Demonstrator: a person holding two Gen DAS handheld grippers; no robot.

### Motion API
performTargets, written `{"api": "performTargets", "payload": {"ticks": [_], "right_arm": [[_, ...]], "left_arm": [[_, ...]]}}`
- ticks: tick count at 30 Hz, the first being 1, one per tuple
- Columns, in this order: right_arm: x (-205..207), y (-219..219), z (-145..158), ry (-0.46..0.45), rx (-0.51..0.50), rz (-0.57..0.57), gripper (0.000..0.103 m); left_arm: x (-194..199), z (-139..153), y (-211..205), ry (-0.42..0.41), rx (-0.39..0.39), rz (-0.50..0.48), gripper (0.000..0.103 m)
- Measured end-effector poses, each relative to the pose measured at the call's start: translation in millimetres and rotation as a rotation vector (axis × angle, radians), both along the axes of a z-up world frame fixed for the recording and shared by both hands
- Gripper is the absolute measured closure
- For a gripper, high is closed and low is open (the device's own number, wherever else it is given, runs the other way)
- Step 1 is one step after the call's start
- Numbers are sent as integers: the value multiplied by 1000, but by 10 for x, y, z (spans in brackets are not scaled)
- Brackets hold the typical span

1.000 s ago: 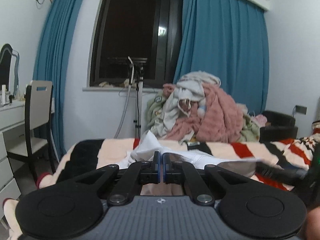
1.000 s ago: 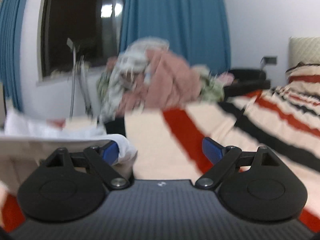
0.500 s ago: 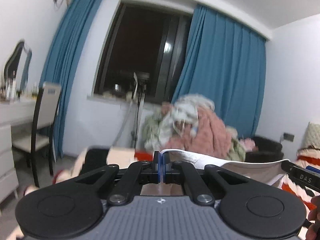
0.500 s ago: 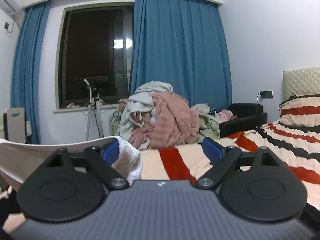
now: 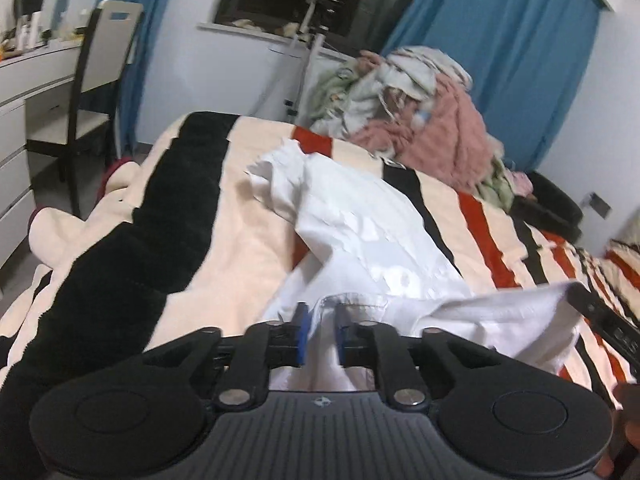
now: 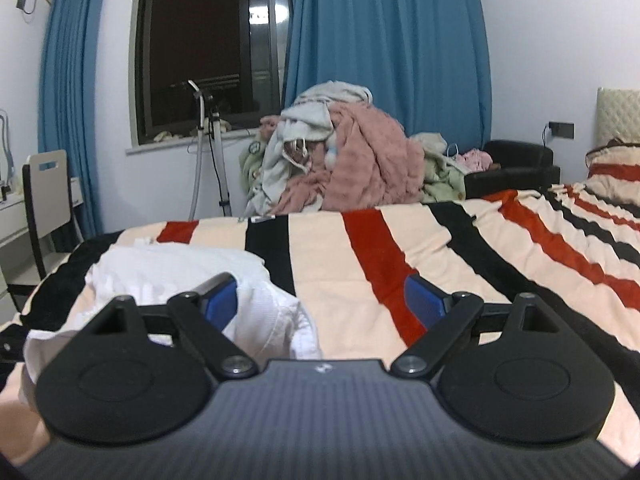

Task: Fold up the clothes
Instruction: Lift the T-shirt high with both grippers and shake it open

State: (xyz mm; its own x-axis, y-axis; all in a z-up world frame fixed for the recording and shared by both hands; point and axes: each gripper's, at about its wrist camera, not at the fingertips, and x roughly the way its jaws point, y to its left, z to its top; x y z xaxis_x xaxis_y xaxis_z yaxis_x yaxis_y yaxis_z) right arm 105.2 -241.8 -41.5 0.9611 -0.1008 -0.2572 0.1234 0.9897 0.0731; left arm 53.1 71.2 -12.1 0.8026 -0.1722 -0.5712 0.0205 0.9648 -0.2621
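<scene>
Left gripper, fingers narrowly parted, pinching a white hem between blue pads. White garment stretched from that grip across the striped blanket toward the bed's far edge, one corner draped rightward against the right gripper. Right gripper spread wide, clamping nothing, bunched white cloth just beside its left finger. Beyond the bed's far edge, heaped pink and grey laundry, blue curtains, dark window. Chair off the left edge.
</scene>
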Motion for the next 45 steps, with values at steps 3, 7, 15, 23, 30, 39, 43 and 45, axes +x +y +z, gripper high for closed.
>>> {"api": "performTargets", "payload": {"ticks": [3,7,15,23,30,39,43,45], "right_arm": [[17,-15,-24,22,15,-4,15],[39,-36,-55,51,35,-8,14],[26,-72,-74,66,46,-29,15],[-13,-92,-112,81,24,-37,14],[72,52,-360,265,-55,1,14],[-70,-266,-414,255,175,-151,15],[-170,-285,-345,160,175,-204,15],[-223,-247,-329,134,142,-219,15]], "left_arm": [[73,19,-30,-11,20,-22,59],[18,103,-68,-58,44,-35,36],[54,-1,-597,-101,282,-94,15],[241,-76,-205,-60,198,232,16],[28,142,-187,-216,171,263,16],[-59,199,-239,-233,162,250,15],[-101,202,-296,-271,176,238,15],[-134,220,-294,-286,167,240,15]]}}
